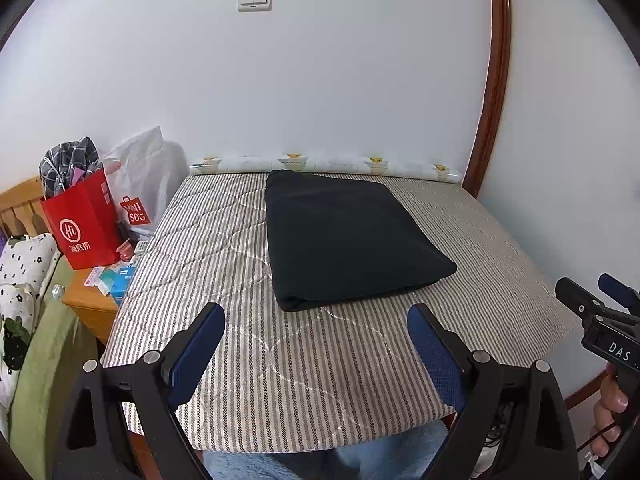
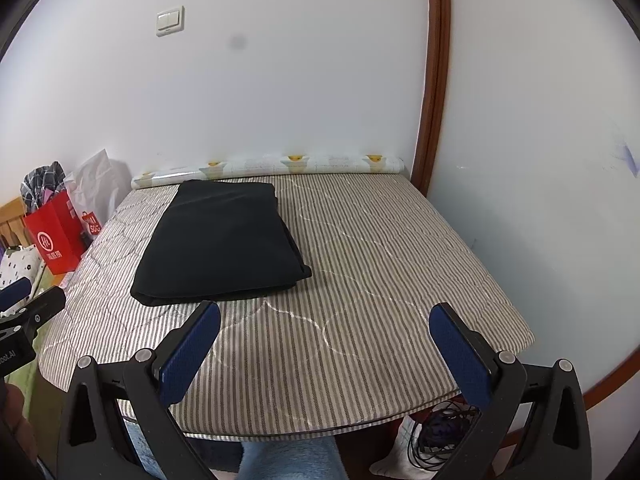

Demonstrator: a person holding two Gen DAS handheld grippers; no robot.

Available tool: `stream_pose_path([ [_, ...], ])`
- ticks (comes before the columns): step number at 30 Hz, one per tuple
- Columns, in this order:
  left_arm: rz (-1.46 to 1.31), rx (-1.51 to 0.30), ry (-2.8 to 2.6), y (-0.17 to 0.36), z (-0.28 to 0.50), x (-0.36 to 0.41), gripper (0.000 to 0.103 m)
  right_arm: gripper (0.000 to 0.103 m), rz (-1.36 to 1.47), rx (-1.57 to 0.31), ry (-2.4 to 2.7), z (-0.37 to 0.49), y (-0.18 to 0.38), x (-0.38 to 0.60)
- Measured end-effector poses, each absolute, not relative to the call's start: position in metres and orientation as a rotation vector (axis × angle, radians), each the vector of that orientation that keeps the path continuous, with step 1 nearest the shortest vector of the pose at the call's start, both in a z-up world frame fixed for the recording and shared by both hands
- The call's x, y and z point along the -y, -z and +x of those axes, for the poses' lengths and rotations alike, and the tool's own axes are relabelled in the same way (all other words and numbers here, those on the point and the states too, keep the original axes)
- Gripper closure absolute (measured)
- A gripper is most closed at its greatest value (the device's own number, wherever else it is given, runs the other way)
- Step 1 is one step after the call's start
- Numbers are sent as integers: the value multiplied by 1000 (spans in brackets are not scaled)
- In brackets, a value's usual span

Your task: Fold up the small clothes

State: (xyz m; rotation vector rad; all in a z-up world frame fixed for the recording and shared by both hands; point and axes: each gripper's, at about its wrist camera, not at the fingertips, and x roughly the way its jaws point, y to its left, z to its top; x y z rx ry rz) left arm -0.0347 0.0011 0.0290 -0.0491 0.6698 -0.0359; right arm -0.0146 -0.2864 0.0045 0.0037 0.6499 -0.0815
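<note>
Folding looks finished: black garment (image 1: 352,236) lies as a neat, flat rectangle toward the far side of the striped bed (image 1: 500,248), while left tool (image 1: 316,320) and right tool (image 2: 324,320) hover near, jaws wide, holding nothing.

Black folded garment (image 1: 352,240); grey-white striped quilted mat (image 1: 248,344); red bag (image 1: 86,224); blue-padded fingers (image 1: 200,356); white wall (image 1: 320,80).

Far left of the left tool (image 1: 316,320), a white bag (image 1: 138,184) read "MINISO"; the right tool (image 1: 600,292) bore "DAS".
</note>
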Motion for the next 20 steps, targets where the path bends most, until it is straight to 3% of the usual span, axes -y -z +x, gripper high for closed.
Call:
stream_pose_path([
  [20,-50,-667,34,-30,-36,-4,11,1,8,-648,84,-17,-5,290],
])
